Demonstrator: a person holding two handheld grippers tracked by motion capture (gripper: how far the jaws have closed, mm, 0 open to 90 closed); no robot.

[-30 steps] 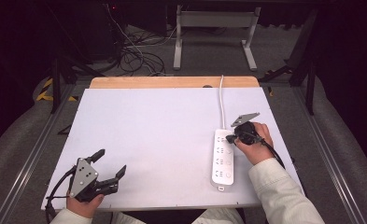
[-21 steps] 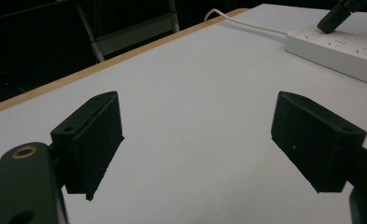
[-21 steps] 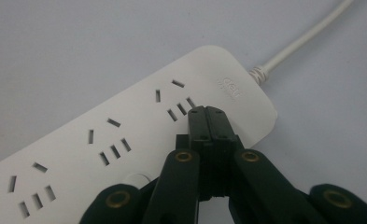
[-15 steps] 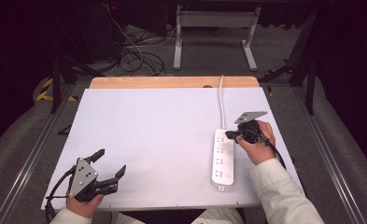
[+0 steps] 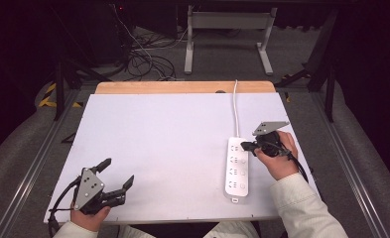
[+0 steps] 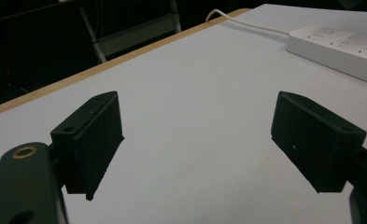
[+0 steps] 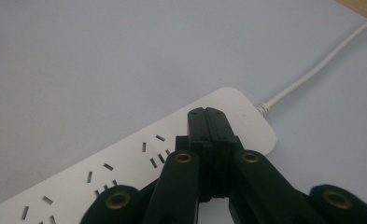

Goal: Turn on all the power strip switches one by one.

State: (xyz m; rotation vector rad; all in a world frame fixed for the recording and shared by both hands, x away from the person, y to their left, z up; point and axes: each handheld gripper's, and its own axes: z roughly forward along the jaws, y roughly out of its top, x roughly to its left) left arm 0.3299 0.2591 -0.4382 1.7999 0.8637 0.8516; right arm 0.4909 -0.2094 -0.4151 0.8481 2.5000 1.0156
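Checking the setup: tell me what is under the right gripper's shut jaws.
The white power strip lies under the right gripper, near its cord end. The jaws cover part of its top, so contact cannot be told.

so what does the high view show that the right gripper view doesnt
High view alone: the person's hands, the left gripper with its jaws spread wide over bare table, the strip's buttons, and the floor cables and metal frame beyond the table. Right gripper view alone: the right gripper seen close, jaws pressed flat together with nothing between them, over the cord end of the power strip, and the socket slots in detail. Both: the white power strip, its white cord and the table.
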